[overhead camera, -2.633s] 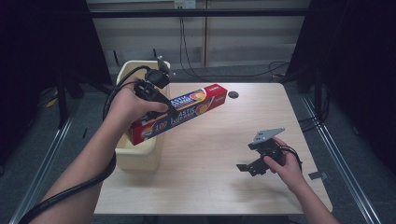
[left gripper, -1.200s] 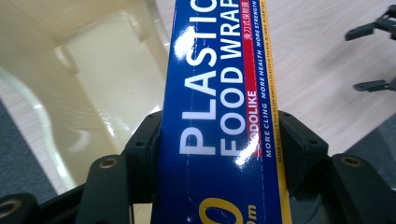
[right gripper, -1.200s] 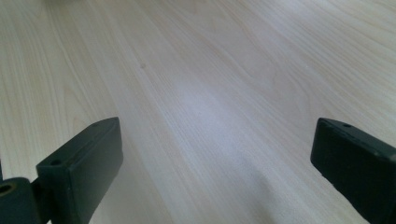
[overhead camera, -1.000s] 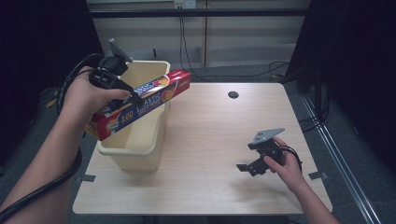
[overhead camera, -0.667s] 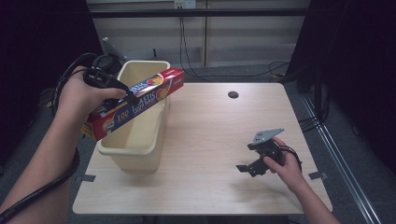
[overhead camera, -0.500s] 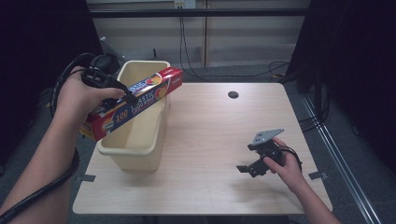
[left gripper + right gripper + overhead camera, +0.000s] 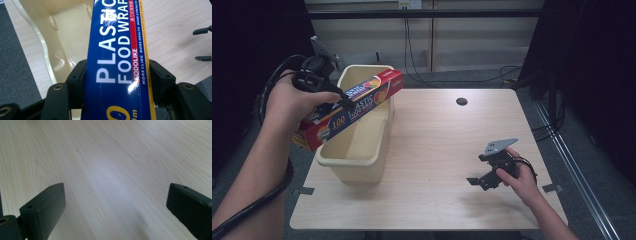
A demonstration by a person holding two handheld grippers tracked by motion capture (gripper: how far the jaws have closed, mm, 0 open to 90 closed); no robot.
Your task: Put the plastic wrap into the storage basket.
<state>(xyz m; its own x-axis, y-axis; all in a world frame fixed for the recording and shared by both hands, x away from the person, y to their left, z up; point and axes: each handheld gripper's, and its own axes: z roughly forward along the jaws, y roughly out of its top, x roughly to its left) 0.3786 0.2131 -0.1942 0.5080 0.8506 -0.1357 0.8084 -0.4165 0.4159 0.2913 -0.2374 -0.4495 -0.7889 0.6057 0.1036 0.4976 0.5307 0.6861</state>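
Observation:
A long blue and red box of plastic food wrap (image 7: 349, 110) is held tilted over the cream plastic bin (image 7: 357, 150), with my left gripper (image 7: 339, 102) shut on its middle. In the left gripper view the two jaws clamp the box (image 7: 117, 65) from both sides, and the bin's bare inside (image 7: 65, 37) lies below. My right gripper (image 7: 479, 181) rests low over the wooden table (image 7: 447, 150) at the right front, jaws wide open with nothing between them; its own view shows bare wood (image 7: 112, 175).
A small dark round hole (image 7: 461, 101) sits near the table's far edge. The bin stands at the table's left edge. Cables (image 7: 412, 55) run along the floor behind the table. Dark curtains flank both sides.
My left gripper has carried the wrap box from the table's middle leftward over the bin and lowered its near end. The right gripper has stayed still.

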